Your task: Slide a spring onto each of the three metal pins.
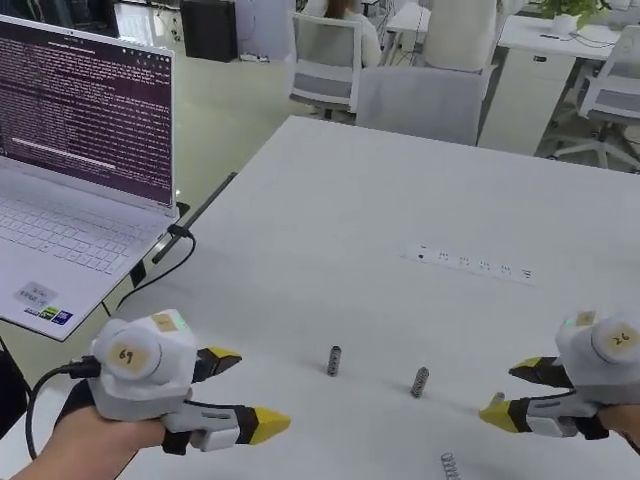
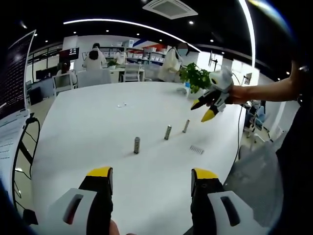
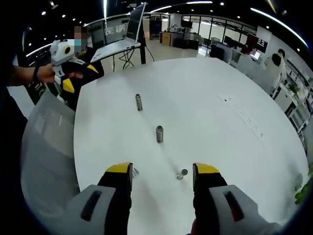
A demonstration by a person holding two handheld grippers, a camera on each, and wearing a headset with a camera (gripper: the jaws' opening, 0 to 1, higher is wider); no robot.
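Two pins on the white table [image 1: 400,200] each carry a spring: one [image 1: 334,360] left of centre, the other [image 1: 420,381] to its right. The same two show in the right gripper view [image 3: 139,102] [image 3: 159,133]. A third, short bare pin [image 3: 182,174] stands just ahead of my right gripper [image 3: 161,171], between its open jaws. A loose spring [image 1: 450,465] lies flat near the front edge, also seen beside the right gripper's left jaw [image 3: 135,171]. My left gripper [image 1: 245,390] hovers open and empty at the lower left, well short of the pins [image 2: 137,145].
An open laptop [image 1: 80,150] sits on a side stand at the left, its black cable [image 1: 160,255] running along the table edge. A white power strip [image 1: 470,263] lies mid-table. Office chairs [image 1: 415,100] stand beyond the far edge.
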